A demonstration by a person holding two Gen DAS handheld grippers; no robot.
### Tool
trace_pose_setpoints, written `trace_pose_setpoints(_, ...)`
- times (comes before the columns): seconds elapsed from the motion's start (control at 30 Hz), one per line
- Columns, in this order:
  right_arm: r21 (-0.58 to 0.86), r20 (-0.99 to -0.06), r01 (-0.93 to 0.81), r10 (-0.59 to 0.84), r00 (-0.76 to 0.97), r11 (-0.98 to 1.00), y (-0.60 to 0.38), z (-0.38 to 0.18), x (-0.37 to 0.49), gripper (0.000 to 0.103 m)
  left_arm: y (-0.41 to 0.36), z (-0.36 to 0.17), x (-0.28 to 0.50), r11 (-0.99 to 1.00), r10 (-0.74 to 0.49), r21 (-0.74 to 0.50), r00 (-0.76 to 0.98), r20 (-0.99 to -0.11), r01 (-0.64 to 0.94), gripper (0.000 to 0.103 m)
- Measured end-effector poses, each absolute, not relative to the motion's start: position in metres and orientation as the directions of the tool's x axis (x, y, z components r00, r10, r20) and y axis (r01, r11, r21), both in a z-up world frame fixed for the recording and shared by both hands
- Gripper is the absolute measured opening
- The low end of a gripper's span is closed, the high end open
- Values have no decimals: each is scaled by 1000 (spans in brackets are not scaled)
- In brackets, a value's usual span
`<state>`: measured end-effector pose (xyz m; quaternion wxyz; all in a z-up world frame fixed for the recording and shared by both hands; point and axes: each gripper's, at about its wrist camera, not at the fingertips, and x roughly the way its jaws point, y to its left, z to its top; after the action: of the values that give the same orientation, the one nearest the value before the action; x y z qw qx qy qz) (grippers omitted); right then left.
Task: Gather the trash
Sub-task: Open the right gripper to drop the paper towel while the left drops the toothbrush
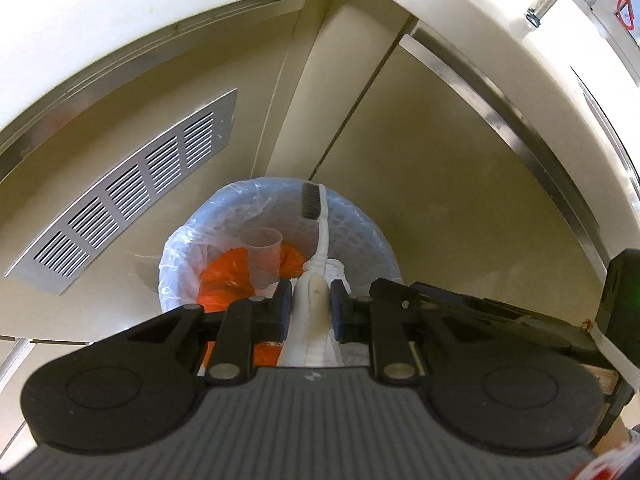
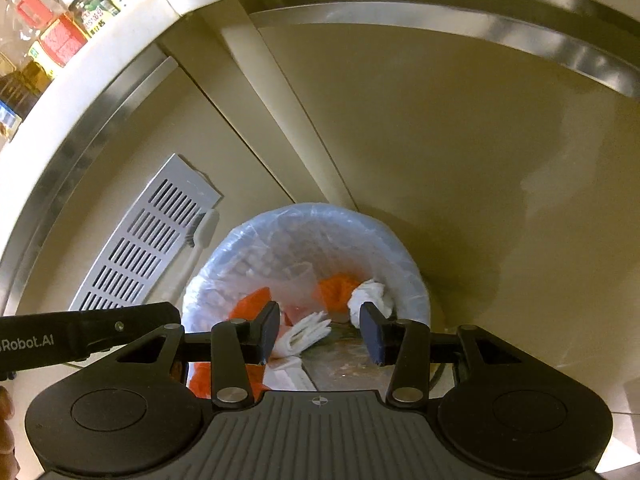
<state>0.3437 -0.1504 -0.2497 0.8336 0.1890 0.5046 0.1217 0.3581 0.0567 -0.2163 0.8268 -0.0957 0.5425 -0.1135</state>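
Note:
My left gripper (image 1: 310, 300) is shut on the handle of a white toothbrush (image 1: 322, 236) with dark bristles, held above a trash bin (image 1: 360, 220) lined with clear plastic. The bin holds orange wrapping (image 1: 224, 280), a clear plastic cup (image 1: 262, 254) and crumpled paper. In the right wrist view the bin (image 2: 416, 280) sits below my right gripper (image 2: 320, 330), which is open and empty over white tissue (image 2: 372, 294) and folded paper (image 2: 304, 334). The toothbrush (image 2: 202, 232) and left gripper arm (image 2: 88, 334) show at the left.
The bin stands in a corner of beige cabinets. A metal vent grille (image 1: 132, 196) is in the left cabinet panel. A white countertop (image 2: 80, 76) above carries bottles and jars (image 2: 52, 36). Steel trim (image 1: 500, 120) edges the right counter.

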Motion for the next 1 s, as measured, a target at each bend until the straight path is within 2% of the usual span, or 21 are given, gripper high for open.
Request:
trace_pose_setpoints(0.73,424,-815,1,381,436,906,-157,-258,339,45,30,-261,387,955,-290,-256,285,-914,151,18)
trace_pose_setpoints(0.93,426,-815,3,382,435,905,-159,-260,338,45,21,-266,399,955,-280,-238,276,-919,176,30)
trace_pose_setpoints(1.0,426,-816,2,383,434,905,-160,-261,338,45,22,-264,398,962,-253,-208,288,-924,177,30)
